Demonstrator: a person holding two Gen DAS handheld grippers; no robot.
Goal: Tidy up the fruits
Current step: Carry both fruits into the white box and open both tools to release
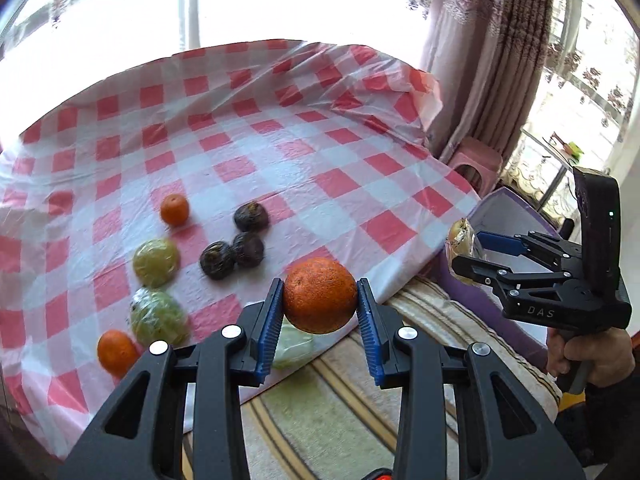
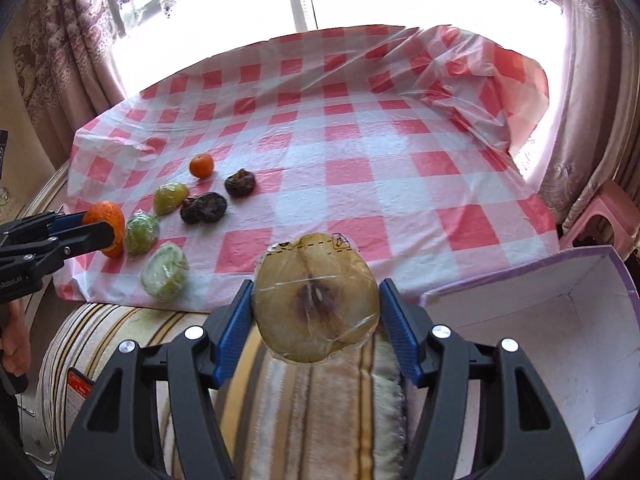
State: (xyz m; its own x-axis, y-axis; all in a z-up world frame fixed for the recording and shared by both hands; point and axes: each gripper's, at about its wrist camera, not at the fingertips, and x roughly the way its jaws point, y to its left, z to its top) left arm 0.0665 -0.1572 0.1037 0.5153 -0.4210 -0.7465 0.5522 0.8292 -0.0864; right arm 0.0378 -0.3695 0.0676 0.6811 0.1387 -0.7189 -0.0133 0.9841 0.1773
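My left gripper is shut on an orange and holds it above the table's near edge; it also shows in the right wrist view. My right gripper is shut on a plastic-wrapped halved apple, held above the striped cushion beside the open white box. On the red-checked cloth lie two more oranges, wrapped green fruits and three dark fruits.
The box with a purple rim stands right of the table, below its level. A striped cushion lies in front of the table. A pink stool and curtains stand at the right. A window is behind the table.
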